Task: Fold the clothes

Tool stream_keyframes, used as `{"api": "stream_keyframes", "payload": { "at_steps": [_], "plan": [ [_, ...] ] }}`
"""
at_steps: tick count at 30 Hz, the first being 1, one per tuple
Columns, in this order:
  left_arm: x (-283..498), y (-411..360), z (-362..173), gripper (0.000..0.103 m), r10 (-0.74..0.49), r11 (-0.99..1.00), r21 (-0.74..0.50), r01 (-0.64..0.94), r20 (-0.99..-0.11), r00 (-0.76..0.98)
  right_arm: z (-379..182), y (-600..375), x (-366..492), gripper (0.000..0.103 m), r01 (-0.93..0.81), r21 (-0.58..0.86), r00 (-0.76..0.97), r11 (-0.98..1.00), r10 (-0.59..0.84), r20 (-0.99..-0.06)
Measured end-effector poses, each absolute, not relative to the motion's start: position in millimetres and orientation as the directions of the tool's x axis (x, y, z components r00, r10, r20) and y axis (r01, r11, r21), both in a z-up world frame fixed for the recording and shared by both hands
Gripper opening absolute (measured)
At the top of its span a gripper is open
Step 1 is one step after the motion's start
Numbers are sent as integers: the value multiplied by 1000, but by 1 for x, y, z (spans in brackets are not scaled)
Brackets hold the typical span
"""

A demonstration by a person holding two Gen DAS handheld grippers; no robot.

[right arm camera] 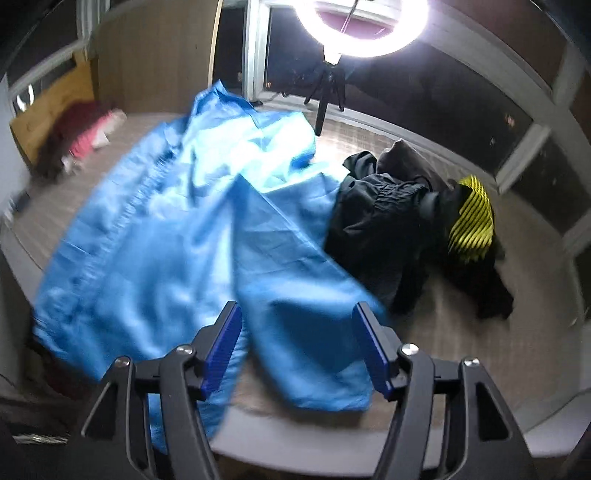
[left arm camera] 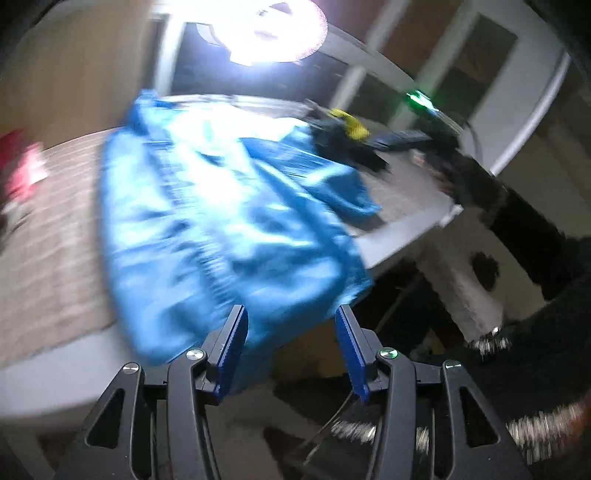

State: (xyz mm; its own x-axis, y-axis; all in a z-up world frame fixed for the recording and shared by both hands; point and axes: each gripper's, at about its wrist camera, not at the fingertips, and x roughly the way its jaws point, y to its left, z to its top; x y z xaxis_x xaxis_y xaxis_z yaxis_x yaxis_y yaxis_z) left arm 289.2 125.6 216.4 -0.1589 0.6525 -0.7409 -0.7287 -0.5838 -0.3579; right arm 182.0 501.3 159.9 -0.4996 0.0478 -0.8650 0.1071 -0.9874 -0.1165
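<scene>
Spreading across a round table with a beige woven cloth and a pale grey rim [right arm camera: 480, 343], a shiny bright blue garment [right arm camera: 192, 229] is seen crumpled, its near edge draped over the table's front rim. Just beside it, further along the table, a heap of black clothing [right arm camera: 376, 221] is piled, with a yellow and black striped piece [right arm camera: 472, 218] resting against the heap. A red and white bundle [right arm camera: 92, 136] is seen at the table's far edge, well apart. A glowing ring light [right arm camera: 364, 26] on a small black tripod [right arm camera: 327, 92] is set behind the table, before dark window panes in white frames.

The left gripper [left arm camera: 291, 317] is held with blue-padded jaws wide apart and nothing between them, over the garment's hanging edge. The right gripper [right arm camera: 297, 314] is likewise spread wide and empty above the blue fabric. A dark sleeve [left arm camera: 517, 221] is visible in the left wrist view.
</scene>
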Motion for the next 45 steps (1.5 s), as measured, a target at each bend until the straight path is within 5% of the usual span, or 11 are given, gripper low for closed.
{"api": "stream_keyframes", "payload": {
  "at_steps": [9, 15, 22, 23, 24, 25, 27, 30, 34, 38, 45],
  "plan": [
    [278, 322, 148, 47, 606, -516, -407, -753, -795, 14, 92, 497, 123, 61, 321, -186, -424, -928, 35, -905],
    [273, 388, 129, 47, 532, -548, -308, -778, -846, -39, 70, 503, 108, 61, 439, -239, -428, -866, 32, -903],
    [261, 415, 89, 47, 452, -604, -286, -744, -892, -23, 47, 529, 101, 61, 483, -111, -329, -868, -63, -942],
    [261, 418, 86, 47, 443, -606, -281, -744, -896, -22, 42, 530, 101, 57, 490, -92, -313, -867, -77, -947],
    [262, 420, 83, 48, 434, -608, -275, -745, -901, -21, 41, 531, 102, 27, 491, -65, -306, -869, -102, -946],
    [262, 422, 79, 48, 425, -609, -270, -746, -905, -20, 46, 533, 104, 6, 482, -35, -306, -876, -130, -943],
    [264, 424, 80, 43, 431, -593, -250, -765, -901, -39, 55, 539, 109, 2, 463, 24, -307, -886, -186, -934],
    [257, 423, 79, 3, 425, -597, -245, -764, -904, -42, 96, 566, 117, 2, 379, 127, -377, -917, -279, -883],
    [248, 410, 92, 3, 488, -604, -347, -717, -873, 11, 188, 658, 141, 1, 177, 234, -598, -956, -293, -746],
    [255, 410, 133, 2, 586, -538, -403, -740, -810, 15, 257, 748, 162, 1, -42, 157, -744, -987, -74, -664],
    [272, 429, 138, 3, 550, -439, -349, -828, -833, 60, 278, 830, 136, 1, -237, 233, -768, -943, 35, -640]
  ]
}}
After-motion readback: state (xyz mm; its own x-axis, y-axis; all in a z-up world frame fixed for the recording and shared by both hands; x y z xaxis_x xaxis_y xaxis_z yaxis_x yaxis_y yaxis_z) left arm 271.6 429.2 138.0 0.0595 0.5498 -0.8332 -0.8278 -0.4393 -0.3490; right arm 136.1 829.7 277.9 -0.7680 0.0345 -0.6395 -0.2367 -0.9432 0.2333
